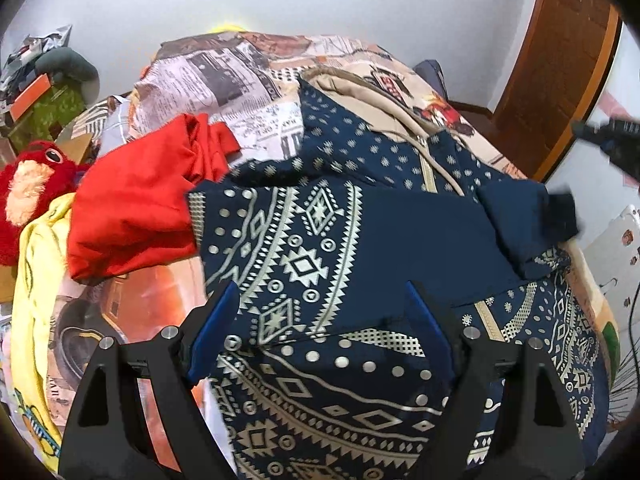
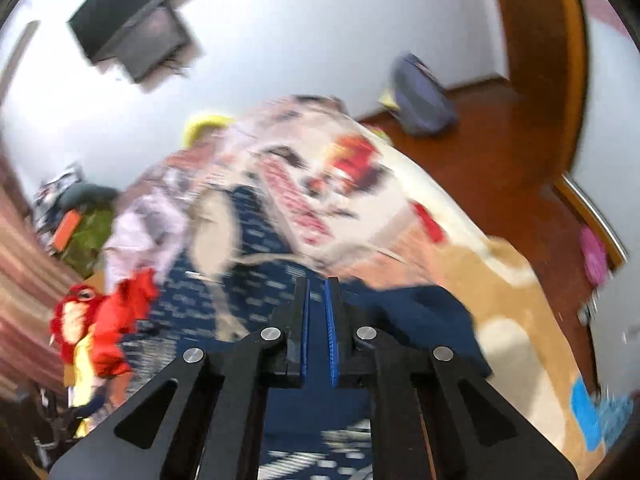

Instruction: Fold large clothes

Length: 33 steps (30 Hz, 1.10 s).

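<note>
A large navy garment [image 1: 304, 264] with a cream geometric print lies spread on the bed, its beige lining [image 1: 372, 92] showing at the far end. One plain navy sleeve with a dark cuff [image 1: 560, 216] is folded across it. My left gripper [image 1: 320, 286] hovers open just above the printed cloth, with the fingers wide apart and nothing gripped. My right gripper [image 2: 317, 280] is shut with nothing between its blue pads, and the blurred navy garment [image 2: 256, 280] lies below it. From the left wrist view the right gripper [image 1: 600, 132] is a dark blur off the garment's right edge.
A red cloth [image 1: 132, 216], a red plush toy [image 1: 28, 188] and a yellow garment [image 1: 36, 280] lie left of the navy one on the printed bedspread [image 1: 224, 76]. A wooden door [image 1: 560, 60] stands at the right. A bag [image 2: 424, 96] sits on the floor.
</note>
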Available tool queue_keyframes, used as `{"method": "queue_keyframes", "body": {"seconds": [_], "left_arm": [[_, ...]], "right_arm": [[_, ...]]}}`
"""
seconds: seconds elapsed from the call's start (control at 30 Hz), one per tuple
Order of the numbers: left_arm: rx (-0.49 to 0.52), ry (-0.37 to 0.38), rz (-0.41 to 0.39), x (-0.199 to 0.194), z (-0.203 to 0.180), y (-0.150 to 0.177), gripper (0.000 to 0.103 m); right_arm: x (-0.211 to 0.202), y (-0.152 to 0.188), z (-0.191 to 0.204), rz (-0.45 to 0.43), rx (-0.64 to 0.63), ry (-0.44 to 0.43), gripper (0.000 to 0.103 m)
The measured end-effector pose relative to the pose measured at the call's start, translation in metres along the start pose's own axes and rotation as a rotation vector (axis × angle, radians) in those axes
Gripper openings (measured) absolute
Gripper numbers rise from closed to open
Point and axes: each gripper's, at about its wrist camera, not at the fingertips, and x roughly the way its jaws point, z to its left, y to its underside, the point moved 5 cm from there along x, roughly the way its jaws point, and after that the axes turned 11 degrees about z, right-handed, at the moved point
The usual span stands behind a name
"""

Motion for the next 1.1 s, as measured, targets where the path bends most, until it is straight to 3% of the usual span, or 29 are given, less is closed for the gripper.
{"method": "queue_keyframes", "body": {"seconds": [0.17, 0.33, 0.4, 0.47, 0.5, 0.6, 0.83, 1.1], "left_arm": [[-0.036, 0.018, -0.028, -0.014, 0.018, 0.002, 0.083], [-0.044, 0.018, -0.028, -0.020, 0.029, 0.006, 0.083], [-0.045, 0.015, -0.030, -0.021, 0.032, 0.007, 0.083], [-0.050, 0.017, -0.026, -0.020, 0.034, 0.008, 0.083], [-0.054, 0.019, -0.023, -0.019, 0.034, 0.007, 0.083], [-0.066, 0.031, -0.005, -0.012, 0.030, 0.007, 0.083], [-0.038, 0.043, 0.032, 0.004, 0.004, 0.003, 0.083], [0.014, 0.026, 0.065, 0.019, -0.027, -0.002, 0.083]], "right_arm": [[-0.008, -0.005, 0.082, -0.030, -0.173, -0.037, 0.007], [0.010, 0.018, 0.101, 0.043, -0.207, -0.050, 0.009], [0.019, 0.028, 0.090, 0.099, -0.186, -0.029, 0.022], [0.023, 0.038, 0.073, 0.130, -0.156, 0.013, 0.042], [0.024, 0.043, 0.060, 0.139, -0.140, 0.034, 0.044], [0.025, 0.057, 0.019, 0.183, -0.062, 0.067, 0.045], [0.033, 0.090, -0.083, 0.293, 0.247, 0.024, 0.045], [0.058, 0.094, -0.093, 0.294, 0.278, -0.019, 0.045]]}}
